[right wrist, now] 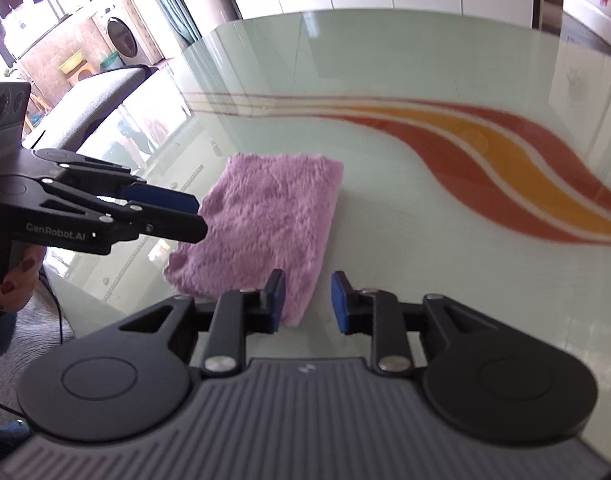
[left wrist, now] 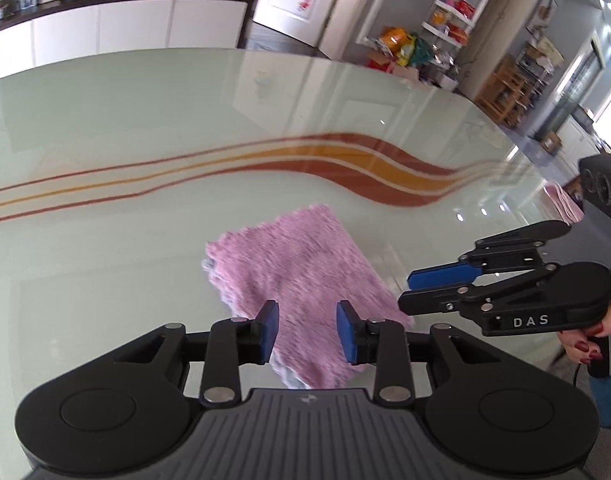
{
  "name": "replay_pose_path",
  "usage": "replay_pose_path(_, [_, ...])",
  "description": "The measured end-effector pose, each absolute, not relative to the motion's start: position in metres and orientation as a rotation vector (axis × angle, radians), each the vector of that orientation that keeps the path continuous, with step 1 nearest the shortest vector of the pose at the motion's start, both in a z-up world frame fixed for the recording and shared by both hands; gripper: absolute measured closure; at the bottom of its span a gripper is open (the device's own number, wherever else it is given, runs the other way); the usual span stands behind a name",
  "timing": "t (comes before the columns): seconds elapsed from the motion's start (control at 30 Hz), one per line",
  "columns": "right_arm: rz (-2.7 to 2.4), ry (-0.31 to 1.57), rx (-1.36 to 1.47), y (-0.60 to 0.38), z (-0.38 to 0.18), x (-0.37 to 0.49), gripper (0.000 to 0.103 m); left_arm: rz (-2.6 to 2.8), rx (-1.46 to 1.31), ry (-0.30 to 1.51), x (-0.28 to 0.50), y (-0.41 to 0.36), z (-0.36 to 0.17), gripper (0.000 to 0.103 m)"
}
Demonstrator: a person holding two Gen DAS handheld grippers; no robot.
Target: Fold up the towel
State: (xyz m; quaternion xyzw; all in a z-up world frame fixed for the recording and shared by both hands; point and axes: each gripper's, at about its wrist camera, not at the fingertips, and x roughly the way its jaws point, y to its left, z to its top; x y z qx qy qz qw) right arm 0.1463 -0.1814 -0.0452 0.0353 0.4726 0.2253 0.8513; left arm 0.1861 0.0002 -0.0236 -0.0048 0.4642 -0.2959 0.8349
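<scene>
Towel [left wrist: 301, 280] sits folded on the glass table [left wrist: 145, 120], fluffy, light, floppy. Both my claws, left [left wrist: 307, 332] and right [right wrist: 308, 300], hang open over its near edge, holding nothing. I'd pinch corners; the middle would just sag.

Both wrist cams angled down, close; share towel [left wrist: 301, 276], table [left wrist: 145, 120]

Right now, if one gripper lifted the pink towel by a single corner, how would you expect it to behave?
The towel looks soft and fluffy, so it would probably droop and its folded layers fall open. It seems light for its size. On the glossy glass table, a push would likely slide it rather than bunch it.
</scene>
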Motion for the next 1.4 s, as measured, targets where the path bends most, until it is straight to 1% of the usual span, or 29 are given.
replay_pose_path(0.13, [0.512,1.033,0.071,-0.166,-0.049,0.136,0.079,-0.567,0.051,0.992,0.183,-0.002,-0.032,0.067])
replay_pose_path(0.27, [0.638,1.060,0.067,-0.140,-0.050,0.120,0.079,-0.510,0.018,0.992,0.187,0.010,-0.028,0.066])
replay_pose_path(0.4, [0.695,1.017,0.111,-0.140,-0.036,0.119,0.079,-0.513,0.013,0.982,0.180,0.017,-0.016,0.060])
replay_pose_path(0.53, [0.601,0.951,0.103,-0.153,-0.023,0.135,0.079,-0.603,-0.003,0.998,0.167,0.011,-0.009,0.058])
replay_pose_path(0.63, [0.554,0.923,0.073,-0.152,-0.019,0.156,0.079,-0.637,-0.002,1.013,0.162,-0.004,-0.016,0.057])
replay_pose_path(0.73, [0.555,0.935,0.056,-0.141,-0.022,0.183,0.079,-0.635,0.000,1.033,0.162,-0.016,-0.029,0.057])
replay_pose_path(0.87, [0.505,1.010,0.028,-0.133,-0.041,0.198,0.079,-0.625,-0.012,1.051,0.168,-0.011,-0.035,0.057])
replay_pose_path(1.27, [0.495,1.051,0.034,-0.128,-0.045,0.137,0.079,-0.553,-0.022,1.042,0.177,0.009,-0.034,0.058])
replay_pose_path(1.37, [0.488,1.024,0.059,-0.131,-0.039,0.127,0.078,-0.523,-0.044,1.032,0.170,0.017,-0.029,0.054])
replay_pose_path(1.4, [0.479,1.002,0.085,-0.135,-0.035,0.126,0.078,-0.509,-0.063,1.028,0.168,0.021,-0.026,0.051])
